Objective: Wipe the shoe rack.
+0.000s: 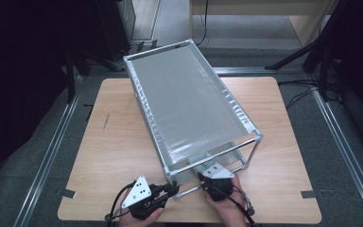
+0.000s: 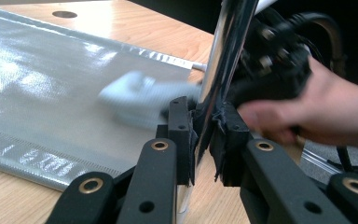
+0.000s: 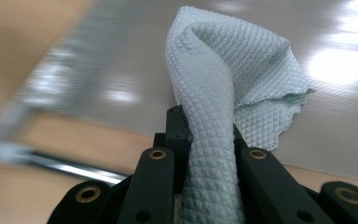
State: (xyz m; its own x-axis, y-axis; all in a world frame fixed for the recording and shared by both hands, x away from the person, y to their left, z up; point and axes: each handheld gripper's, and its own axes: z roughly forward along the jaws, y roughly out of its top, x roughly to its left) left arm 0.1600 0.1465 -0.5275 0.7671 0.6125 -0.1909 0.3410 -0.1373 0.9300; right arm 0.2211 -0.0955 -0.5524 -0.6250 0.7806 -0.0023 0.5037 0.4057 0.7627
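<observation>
A chrome wire rack (image 1: 246, 161) with silvery liner sheets on its two shelves stands slantwise on the wooden table (image 1: 113, 142). My left gripper (image 1: 172, 189) is shut on the rack's near corner post (image 2: 223, 60), which is pinched between its pads (image 2: 205, 121). Just right of it, my right gripper (image 1: 203, 177) reaches under the top shelf. In its own view it (image 3: 205, 126) is shut on a pale blue waffle-weave cloth (image 3: 214, 70) that stands up over the lower liner (image 3: 307, 107). The left gripper view shows that cloth (image 2: 135, 95) blurred on the lower liner (image 2: 51, 84).
The rack's top shelf (image 1: 189, 99) runs from the near edge toward the far left of the table. A hand (image 2: 326, 107) holds the right gripper just behind the post. A chrome rail (image 3: 65, 165) edges the lower shelf. Bare wood lies left and right of the rack.
</observation>
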